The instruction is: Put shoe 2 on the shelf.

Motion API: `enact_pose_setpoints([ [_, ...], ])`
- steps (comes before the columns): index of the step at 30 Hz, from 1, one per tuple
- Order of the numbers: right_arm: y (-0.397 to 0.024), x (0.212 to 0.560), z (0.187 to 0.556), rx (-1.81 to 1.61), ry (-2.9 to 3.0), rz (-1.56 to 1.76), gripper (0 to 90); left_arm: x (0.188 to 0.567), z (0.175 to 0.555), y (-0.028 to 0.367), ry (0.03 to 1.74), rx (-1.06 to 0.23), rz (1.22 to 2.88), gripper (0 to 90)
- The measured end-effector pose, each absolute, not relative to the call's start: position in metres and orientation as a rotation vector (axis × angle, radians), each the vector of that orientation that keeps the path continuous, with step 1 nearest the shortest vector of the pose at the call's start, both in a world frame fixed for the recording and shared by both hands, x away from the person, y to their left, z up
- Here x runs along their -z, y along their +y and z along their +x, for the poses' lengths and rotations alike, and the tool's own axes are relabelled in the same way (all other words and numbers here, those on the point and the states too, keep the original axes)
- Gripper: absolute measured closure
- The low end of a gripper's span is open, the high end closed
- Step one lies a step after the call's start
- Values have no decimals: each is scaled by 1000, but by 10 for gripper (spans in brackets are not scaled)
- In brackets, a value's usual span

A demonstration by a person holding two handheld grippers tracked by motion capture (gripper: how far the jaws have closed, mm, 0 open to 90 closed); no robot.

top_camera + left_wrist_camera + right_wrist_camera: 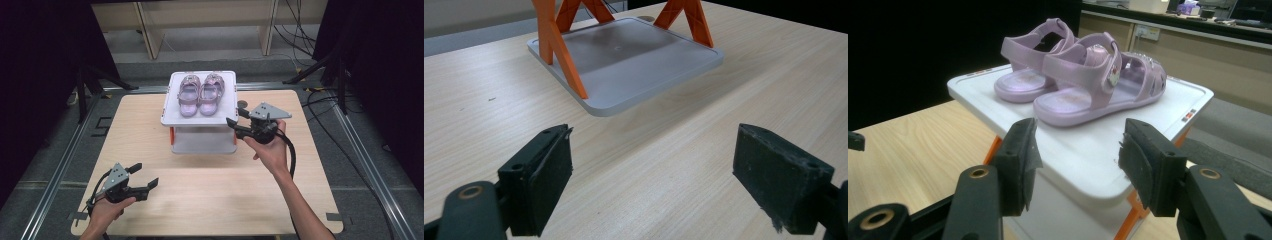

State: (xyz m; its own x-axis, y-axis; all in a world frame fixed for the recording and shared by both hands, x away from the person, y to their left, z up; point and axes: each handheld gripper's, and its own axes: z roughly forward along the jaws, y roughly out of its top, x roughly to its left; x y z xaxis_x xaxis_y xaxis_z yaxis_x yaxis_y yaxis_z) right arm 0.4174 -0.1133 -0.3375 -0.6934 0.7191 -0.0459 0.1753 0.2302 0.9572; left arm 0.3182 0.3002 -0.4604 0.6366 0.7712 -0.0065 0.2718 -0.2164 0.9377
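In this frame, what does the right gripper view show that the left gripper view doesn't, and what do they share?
Right gripper view: a pair of lilac sandals side by side on the white top shelf of the small rack, with the right gripper fingers open just short of the shelf's near corner and nothing between them.

Left gripper view: the rack's grey bottom plate, and the left gripper fingers wide open over bare wood.

Shared: the orange legs of the rack and the light wooden table.
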Motion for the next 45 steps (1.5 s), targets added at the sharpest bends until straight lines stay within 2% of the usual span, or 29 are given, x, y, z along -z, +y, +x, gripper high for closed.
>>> enact_pose_setpoints([
  [20, -134, 383, 381, -1460, 2107, 852, 383, 458, 314, 301, 842, -585, 1797, 153],
  [38, -161, 430, 359, -1443, 2175, 970, 344, 461, 313, 298, 815, -580, 1810, 153],
  [45, -164, 438, 349, -1482, 2196, 1034, 252, 462, 313, 296, 806, -571, 1813, 153],
])
